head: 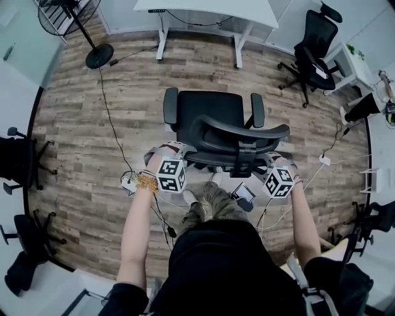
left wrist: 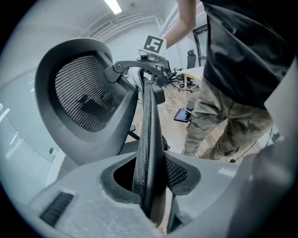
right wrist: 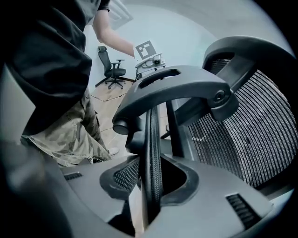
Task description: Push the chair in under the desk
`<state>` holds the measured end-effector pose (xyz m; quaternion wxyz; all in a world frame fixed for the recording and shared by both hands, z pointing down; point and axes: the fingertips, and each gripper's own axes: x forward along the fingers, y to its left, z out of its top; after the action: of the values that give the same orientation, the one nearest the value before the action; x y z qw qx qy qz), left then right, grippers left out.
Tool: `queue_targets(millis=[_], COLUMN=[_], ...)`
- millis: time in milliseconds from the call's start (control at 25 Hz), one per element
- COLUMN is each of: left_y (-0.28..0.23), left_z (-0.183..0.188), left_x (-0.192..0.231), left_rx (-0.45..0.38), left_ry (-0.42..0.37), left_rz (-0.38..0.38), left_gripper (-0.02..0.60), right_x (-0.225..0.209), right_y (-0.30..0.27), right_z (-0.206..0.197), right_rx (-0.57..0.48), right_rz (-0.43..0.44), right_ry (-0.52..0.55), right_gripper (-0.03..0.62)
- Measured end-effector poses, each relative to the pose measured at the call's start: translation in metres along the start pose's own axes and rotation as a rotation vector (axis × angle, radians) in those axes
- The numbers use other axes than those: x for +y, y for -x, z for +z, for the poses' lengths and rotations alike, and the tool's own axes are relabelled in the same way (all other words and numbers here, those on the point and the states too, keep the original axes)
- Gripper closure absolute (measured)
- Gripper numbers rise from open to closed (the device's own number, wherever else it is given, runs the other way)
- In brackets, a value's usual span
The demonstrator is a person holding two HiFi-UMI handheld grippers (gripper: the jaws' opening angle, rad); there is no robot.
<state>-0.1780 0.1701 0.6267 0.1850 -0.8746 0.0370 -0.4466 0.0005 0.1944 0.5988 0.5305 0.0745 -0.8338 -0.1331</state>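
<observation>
A black mesh office chair (head: 210,117) stands on the wood floor, its seat facing the white desk (head: 210,9) at the far side, with a gap of floor between them. I stand behind its backrest (head: 241,133). My left gripper (head: 176,149) grips the backrest's left edge; in the left gripper view the mesh edge (left wrist: 148,135) runs up between the jaws of the left gripper (left wrist: 151,181), below the headrest (left wrist: 79,93). My right gripper (head: 271,159) holds the right edge; the rim (right wrist: 152,148) sits clamped in the right gripper (right wrist: 151,186).
A floor fan (head: 99,54) stands at the far left, its cable (head: 110,117) trailing toward my feet. Another black chair (head: 315,49) is at the far right. More chairs (head: 18,163) line the left wall. A small tablet (head: 242,192) and a power strip (head: 324,160) lie near me.
</observation>
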Motion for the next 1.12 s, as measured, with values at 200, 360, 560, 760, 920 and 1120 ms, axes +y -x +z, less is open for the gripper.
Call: queue_targets(millis=[200,360,560,760,920,1120], left_y=[0.006,0.008,0.006,0.004,0.002,0.001], left_z=[-0.016,-0.027,-0.037,-0.049,-0.060,-0.080], left_x=[0.010,0.024,0.038,0.052,0.068,0.095], left_rx=[0.000,-0.004,-0.002,0.023,0.031,0.039], left_ry=[-0.003,-0.006,0.004,0.049,0.072,0.104], left_rz=[0.008,0.021,0.020,-0.010,-0.025,-0.013], left_gripper=[0.446,0.445,0.448,0.446,0.440,0.428], right_x=[-0.013,-0.030,-0.049,-0.066,-0.084,-0.115], right_y=[-0.012,-0.020,-0.028,-0.037,-0.045,-0.060], right_z=[0.011,0.016,0.017,0.019,0.020,0.025], right_rx=[-0.008,-0.019,-0.024,-0.032,-0.033,-0.032], right_rz=[-0.011,-0.023,-0.030,-0.033,-0.041,-0.047], right_ry=[0.012,0.030,0.052,0.068,0.077,0.102], right_gripper=[0.477,0.474,0.474,0.473,0.473,0.471])
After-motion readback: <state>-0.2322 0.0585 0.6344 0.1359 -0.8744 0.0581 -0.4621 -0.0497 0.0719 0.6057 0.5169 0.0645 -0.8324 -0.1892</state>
